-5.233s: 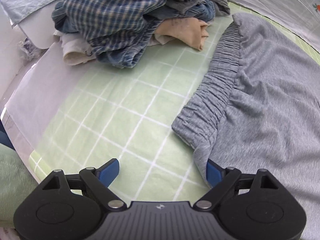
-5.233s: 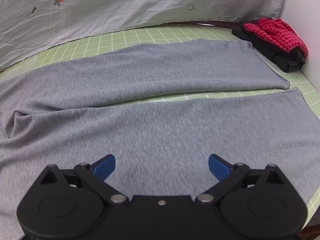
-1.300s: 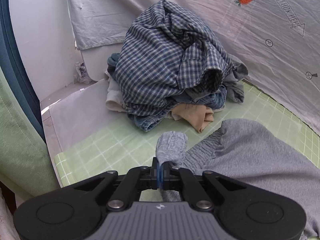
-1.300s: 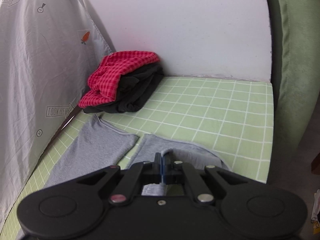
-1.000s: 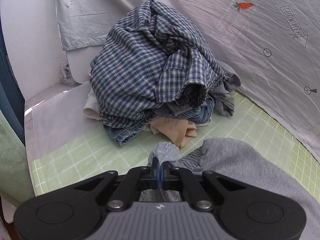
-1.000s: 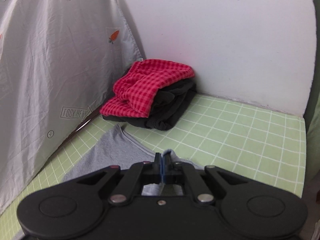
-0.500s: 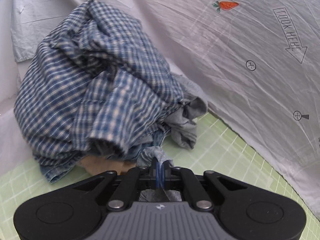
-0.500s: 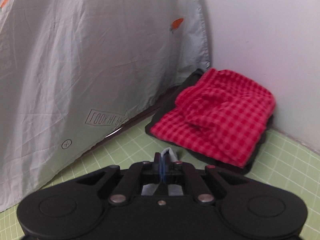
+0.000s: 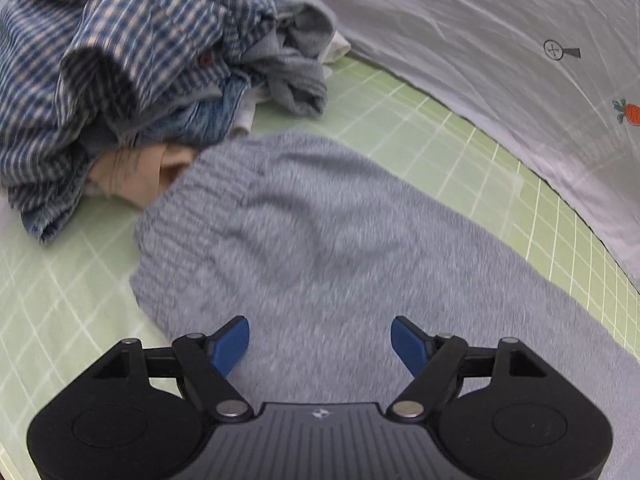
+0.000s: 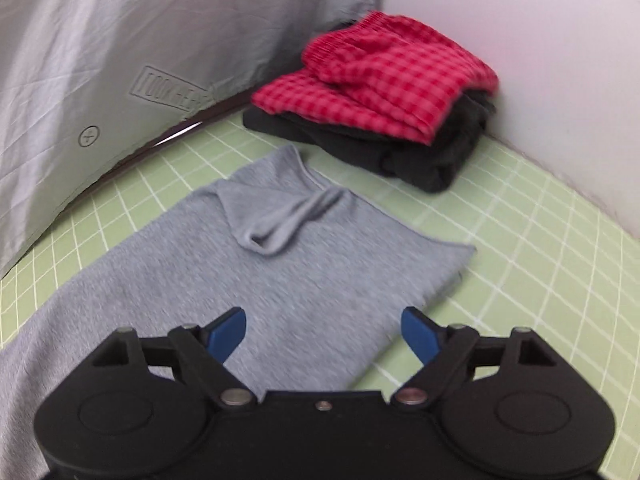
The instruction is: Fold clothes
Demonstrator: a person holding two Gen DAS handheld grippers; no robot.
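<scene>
Both tools stand spread, their jaws just opened with nothing pinched: the left tool [image 9: 320, 340] over the waistband end of the grey trousers [image 9: 320, 240], the right tool [image 10: 322, 332] over the leg ends [image 10: 288, 272], one leg laid upon the other on the green gridded table [image 10: 540, 260]. A rumpled cuff [image 10: 280, 216] at 12 o'clock could set a crooked crease; the unfolded heap [image 9: 120, 60] at 10 o'clock touches the waistband and may snag.

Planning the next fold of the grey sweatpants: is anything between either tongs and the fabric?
Nothing visible. The left tongs and right tongs both stand open directly over the grey sweatpants, jaws just opened, nothing pinched. The plaid pile and red checked stack sit beyond.
</scene>
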